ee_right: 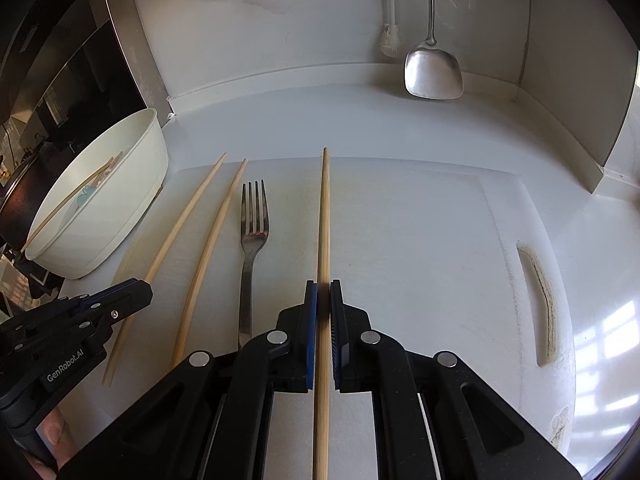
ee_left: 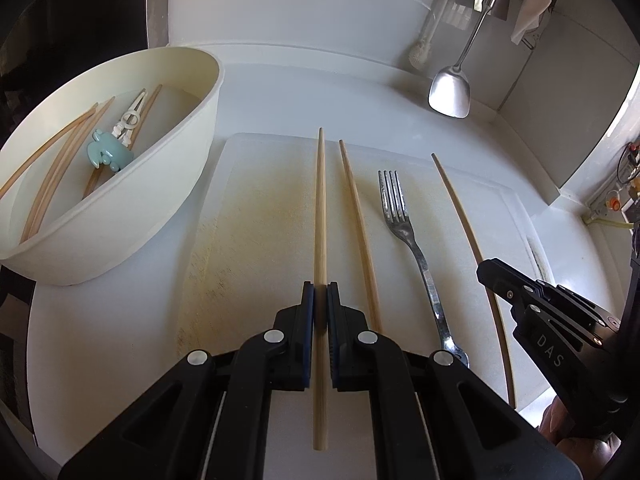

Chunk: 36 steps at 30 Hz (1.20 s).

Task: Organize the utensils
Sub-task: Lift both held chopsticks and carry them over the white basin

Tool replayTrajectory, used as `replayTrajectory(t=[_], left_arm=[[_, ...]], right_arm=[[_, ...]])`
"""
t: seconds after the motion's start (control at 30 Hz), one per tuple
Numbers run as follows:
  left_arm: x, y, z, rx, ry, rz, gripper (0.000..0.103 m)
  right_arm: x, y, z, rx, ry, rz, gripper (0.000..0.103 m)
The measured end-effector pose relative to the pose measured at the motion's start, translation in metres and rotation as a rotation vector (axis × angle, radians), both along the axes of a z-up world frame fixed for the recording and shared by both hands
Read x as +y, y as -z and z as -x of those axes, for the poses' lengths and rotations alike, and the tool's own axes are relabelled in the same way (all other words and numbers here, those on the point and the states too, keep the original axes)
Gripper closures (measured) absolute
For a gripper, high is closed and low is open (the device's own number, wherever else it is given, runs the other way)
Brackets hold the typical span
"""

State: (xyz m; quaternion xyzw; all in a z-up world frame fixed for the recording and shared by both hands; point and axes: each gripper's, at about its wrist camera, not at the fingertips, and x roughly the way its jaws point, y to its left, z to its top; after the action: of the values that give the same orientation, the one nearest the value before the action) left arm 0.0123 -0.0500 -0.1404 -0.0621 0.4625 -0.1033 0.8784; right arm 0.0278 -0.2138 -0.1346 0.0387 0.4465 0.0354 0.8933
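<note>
My left gripper [ee_left: 320, 289] is shut on a wooden chopstick [ee_left: 320, 200] that points forward over the white cutting board [ee_left: 260, 220]. My right gripper [ee_right: 323, 286] is shut on another chopstick [ee_right: 324, 208], also lying along the board [ee_right: 420, 240]. Between them on the board lie a loose chopstick [ee_left: 358, 232] and a metal fork [ee_left: 404, 224]; in the right wrist view they show as the chopstick [ee_right: 208, 248] and the fork [ee_right: 252, 236]. The right gripper [ee_left: 484, 272] and its chopstick [ee_left: 464, 216] show at the right of the left wrist view. The left gripper [ee_right: 140, 292] shows at lower left.
A cream bowl [ee_left: 192, 148] at the left holds several chopsticks [ee_left: 60, 160] and a teal-and-white training chopstick set [ee_left: 116, 140]; it also shows in the right wrist view [ee_right: 132, 200]. A steel spatula [ee_left: 450, 92] and a white brush [ee_left: 422, 52] hang on the back wall.
</note>
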Motion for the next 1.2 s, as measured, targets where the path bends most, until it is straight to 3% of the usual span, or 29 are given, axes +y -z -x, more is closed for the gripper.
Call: replayTrajectory(t=[0.4, 0.7, 0.97, 1.2], left_arm=[[0.007, -0.038, 0.014, -0.034, -0.033, 0.042, 0.096], [0.023, -0.085, 0.034, -0.099, -0.093, 0.04, 0.096], [0.077, -0.118, 0.05, -0.159, -0.22, 0.023, 0.096], [0.147, -0.126, 0.036, -0.184, -0.274, 0.011, 0.096]], right_arm=[[-0.006, -0.026, 0.013, -0.028, -0.013, -0.016, 0.097], [0.006, -0.07, 0.02, -0.101, -0.094, -0.037, 0.097], [0.058, -0.1, 0.008, -0.153, -0.23, -0.057, 0.097], [0.126, -0.11, -0.017, -0.177, -0.282, -0.083, 0.097]])
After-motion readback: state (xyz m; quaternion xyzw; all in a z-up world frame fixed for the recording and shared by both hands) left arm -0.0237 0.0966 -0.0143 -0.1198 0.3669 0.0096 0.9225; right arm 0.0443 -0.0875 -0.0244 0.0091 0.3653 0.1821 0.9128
